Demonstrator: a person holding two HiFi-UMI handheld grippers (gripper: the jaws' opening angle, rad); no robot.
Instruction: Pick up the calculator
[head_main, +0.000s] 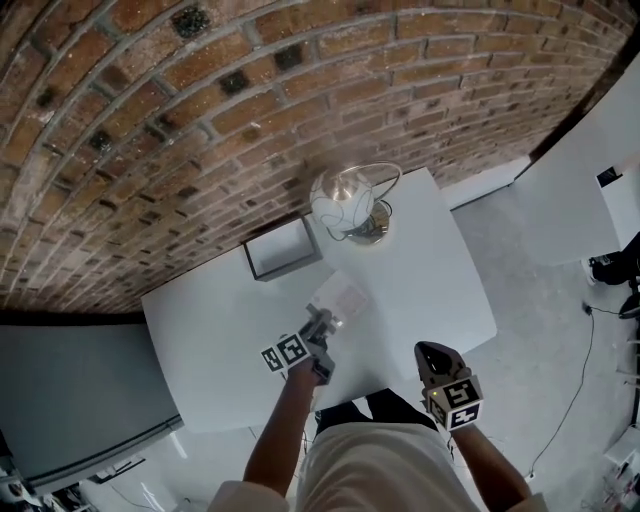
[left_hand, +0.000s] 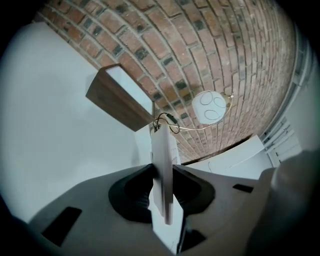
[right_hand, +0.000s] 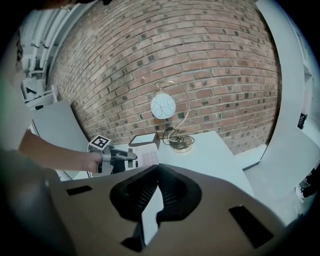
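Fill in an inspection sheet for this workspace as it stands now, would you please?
Surface: white table, set against the wall.
Job's things: calculator, gripped edge-on, apparently clear of the table.
Clutter: globe lamp; open box beside it.
Grippers: left gripper, claw closed on the calculator; right gripper, claw tips together, nothing between them.
Cables: lamp cord coiled at the lamp's base; thin floor cable at right.
Surroundings: brick wall; pale floor.

No text, brand or number can be read; the calculator keys are too small to make out
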